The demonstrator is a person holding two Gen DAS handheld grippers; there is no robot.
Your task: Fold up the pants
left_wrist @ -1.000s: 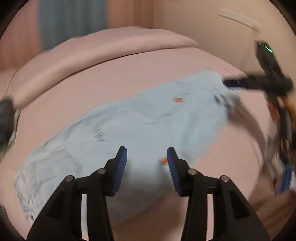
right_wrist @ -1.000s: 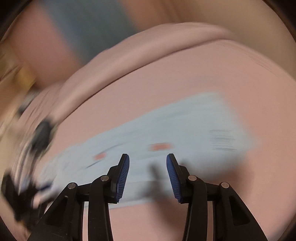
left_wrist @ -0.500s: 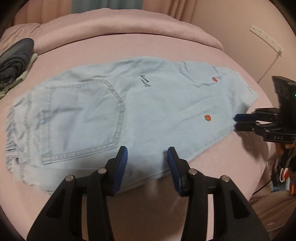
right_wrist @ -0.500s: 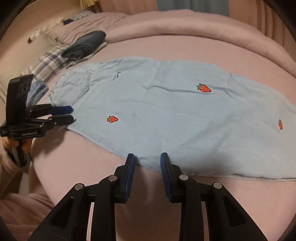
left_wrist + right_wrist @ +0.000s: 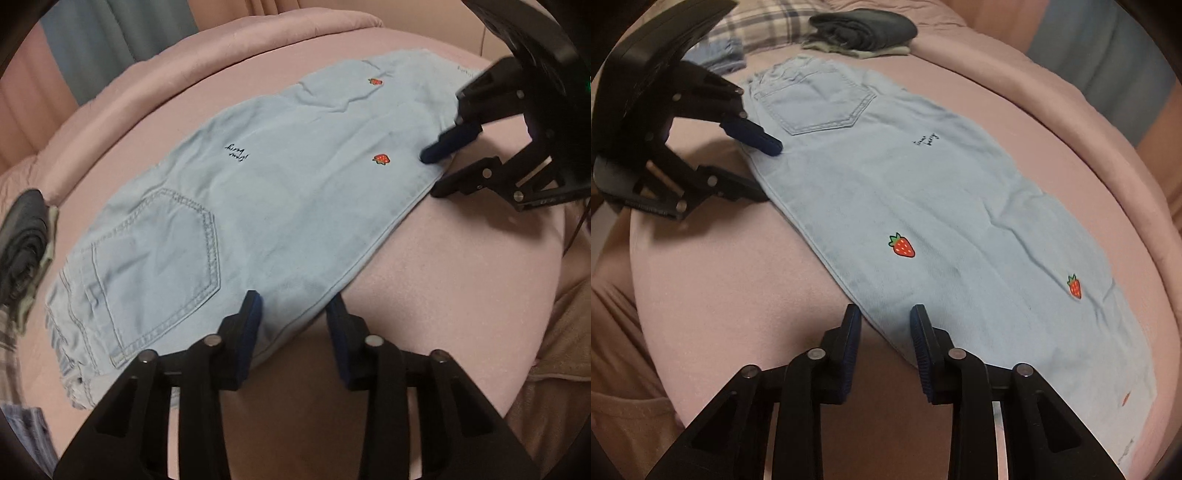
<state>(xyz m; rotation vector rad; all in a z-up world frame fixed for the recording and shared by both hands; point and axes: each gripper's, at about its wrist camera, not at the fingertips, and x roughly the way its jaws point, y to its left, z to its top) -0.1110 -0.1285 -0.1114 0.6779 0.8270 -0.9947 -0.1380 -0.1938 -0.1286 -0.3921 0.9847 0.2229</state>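
1. Pants (image 5: 258,206): pale blue denim, already doubled lengthwise into one long flat strip, lying on the pink bed (image 5: 461,314). The cloth is softly creased near the leg end; the hem at the waist end looks frayed.
2. Back pocket (image 5: 159,266): five-sided patch with double rows of stitching, at the waist end.
3. Writing (image 5: 926,140): two short lines of dark cursive embroidery on the thigh; too small to read with certainty.
4. Strawberries (image 5: 903,245): small red embroidered motifs with green leaves, scattered down the leg.
5. Left gripper (image 5: 293,314): black frame, ribbed blue pads. Its jaws have just been closing and straddle the near long edge by the pocket, one pad over the cloth; whether they pinch it cannot be told.
6. Right gripper (image 5: 884,325): same build, jaws also just closing, the near edge of the leg between the pads, with a gap visible.
7. Dark folded garment (image 5: 864,29): beyond the waist end, on plaid fabric (image 5: 764,26).
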